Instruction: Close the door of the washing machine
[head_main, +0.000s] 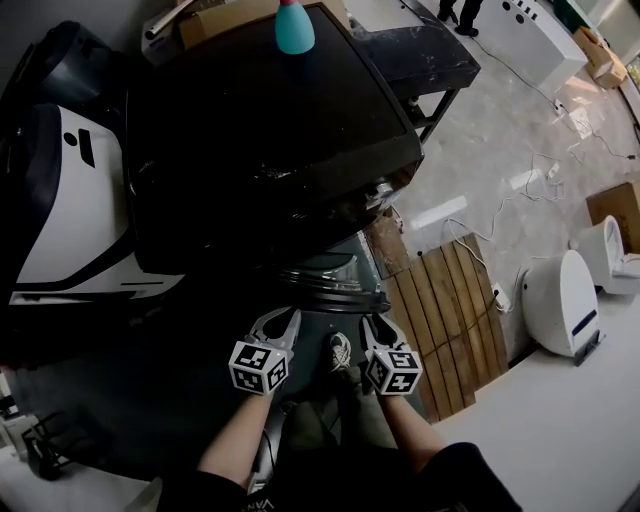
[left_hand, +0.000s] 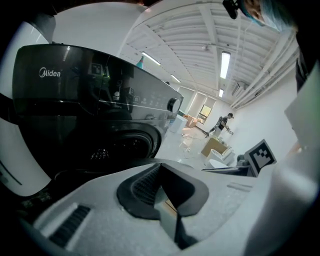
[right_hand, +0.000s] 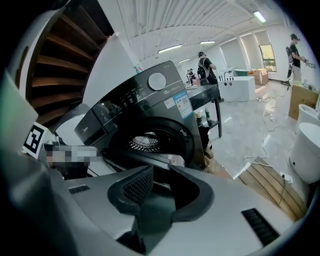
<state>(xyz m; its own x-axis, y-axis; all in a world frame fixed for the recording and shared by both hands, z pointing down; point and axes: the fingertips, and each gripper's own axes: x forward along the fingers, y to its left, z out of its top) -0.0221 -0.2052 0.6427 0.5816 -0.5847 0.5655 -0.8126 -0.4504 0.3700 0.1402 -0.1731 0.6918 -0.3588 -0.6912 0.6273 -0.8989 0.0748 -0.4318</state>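
Our left tongs (head_main: 283, 322) are together, empty; our right tongs (head_main: 378, 328) stand slightly apart, empty. Just ahead of both, the door (head_main: 325, 285) of the washing machine (head_main: 270, 150) hangs open, not yet pushed shut.

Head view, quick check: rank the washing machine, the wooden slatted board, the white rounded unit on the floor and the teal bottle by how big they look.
1. washing machine
2. wooden slatted board
3. white rounded unit
4. teal bottle, which looks smallest even though it stands on the machine, nearer the camera.
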